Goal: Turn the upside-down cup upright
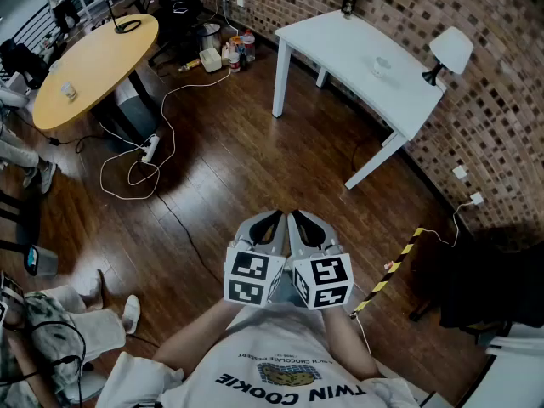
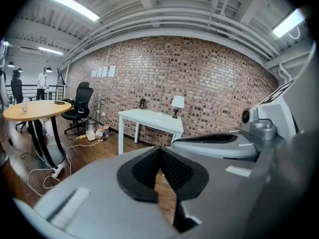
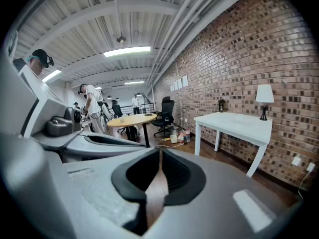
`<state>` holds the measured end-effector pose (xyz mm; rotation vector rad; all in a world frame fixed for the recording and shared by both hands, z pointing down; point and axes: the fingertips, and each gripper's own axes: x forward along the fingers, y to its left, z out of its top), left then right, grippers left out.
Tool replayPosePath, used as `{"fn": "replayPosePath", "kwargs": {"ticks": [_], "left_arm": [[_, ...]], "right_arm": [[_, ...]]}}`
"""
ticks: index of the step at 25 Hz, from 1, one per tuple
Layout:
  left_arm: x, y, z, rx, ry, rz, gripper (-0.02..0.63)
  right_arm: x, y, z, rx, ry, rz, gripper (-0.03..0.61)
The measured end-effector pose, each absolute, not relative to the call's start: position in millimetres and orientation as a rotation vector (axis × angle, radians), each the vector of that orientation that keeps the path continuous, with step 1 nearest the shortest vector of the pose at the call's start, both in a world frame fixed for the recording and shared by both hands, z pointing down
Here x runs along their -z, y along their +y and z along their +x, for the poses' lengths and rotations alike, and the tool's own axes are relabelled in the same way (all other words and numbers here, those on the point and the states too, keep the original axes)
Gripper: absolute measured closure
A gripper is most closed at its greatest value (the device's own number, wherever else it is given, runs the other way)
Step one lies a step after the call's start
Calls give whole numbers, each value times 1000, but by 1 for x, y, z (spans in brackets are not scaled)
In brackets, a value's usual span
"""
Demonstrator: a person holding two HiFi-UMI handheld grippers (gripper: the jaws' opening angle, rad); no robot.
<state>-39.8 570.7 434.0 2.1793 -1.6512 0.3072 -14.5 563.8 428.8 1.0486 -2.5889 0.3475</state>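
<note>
Glossy dark plank floor (image 1: 229,160), rough brick wall (image 1: 484,100), white rectangular bench (image 1: 340,45); your left tool (image 2: 160,151) and right tool (image 3: 160,156) sit closed, empty.

Head view looks steeply down at the floor (image 1: 238,168); both gripper views face across it, sharing the far white table (image 2: 149,119) (image 3: 234,124).

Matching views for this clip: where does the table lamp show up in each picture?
Head view: the lamp is at the upper right, at the right end of the white table.
Left gripper view: the lamp is near the centre, just above the middle, on the table's right end.
Right gripper view: the lamp is at the right, mid-height, on the table's right end.
Shared landmark: the white table against the brick wall.
</note>
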Motion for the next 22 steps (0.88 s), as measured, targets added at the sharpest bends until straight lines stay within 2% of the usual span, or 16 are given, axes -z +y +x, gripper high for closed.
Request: {"fn": "replayPosePath", "kwargs": {"ticks": [7,22], "left_arm": [[-446,508,-42,-315,-1641,2184,609],[-446,286,-28,-365,-1665,2165,609]], "right_arm": [[-443,504,-18,-354,-2584,1048,569],[-442,282,0,-371,-2585,1012,569]]}}
